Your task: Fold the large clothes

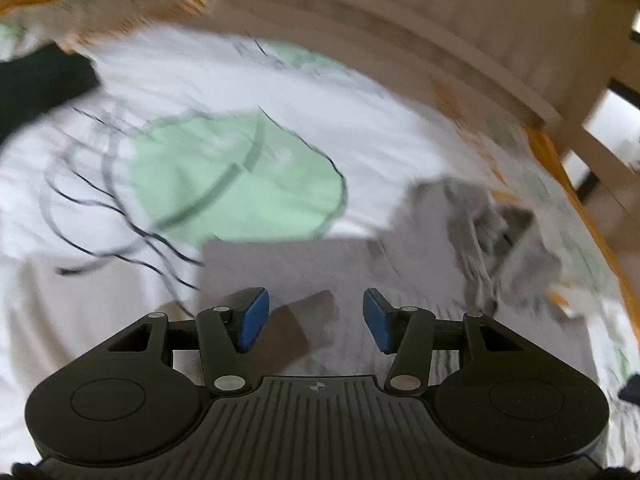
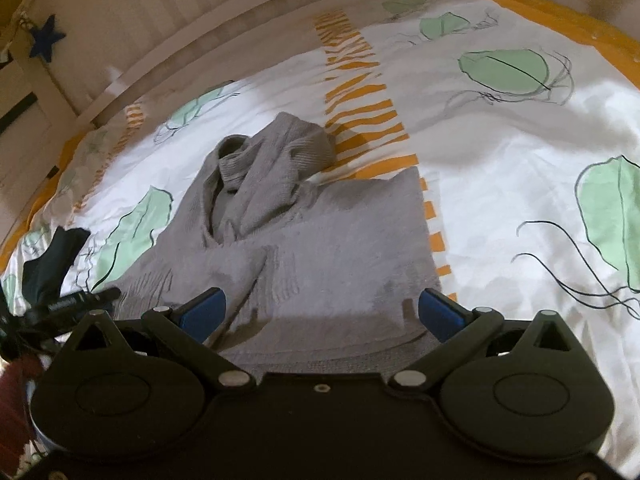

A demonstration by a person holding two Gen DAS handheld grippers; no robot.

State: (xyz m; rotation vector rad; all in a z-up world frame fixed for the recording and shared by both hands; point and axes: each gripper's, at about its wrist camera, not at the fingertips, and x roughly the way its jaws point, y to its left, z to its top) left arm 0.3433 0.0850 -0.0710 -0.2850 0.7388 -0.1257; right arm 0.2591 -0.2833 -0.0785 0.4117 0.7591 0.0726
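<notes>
A grey garment [image 2: 304,248], part-folded, lay on a patterned duvet [image 2: 500,152], its collar bunched toward 11 o'clock. A wooden rail [image 2: 168,60] bordered the bed at 12. The left gripper [image 1: 316,320] and the right gripper [image 2: 320,312] hovered over the garment, jaws spread, nothing pinched. The left view was blurred; a dark item [image 1: 36,84] at 10 stayed unidentifiable.

Jellyfish-print duvet [image 2: 500,128] on a white slatted bed frame [image 2: 132,28].
</notes>
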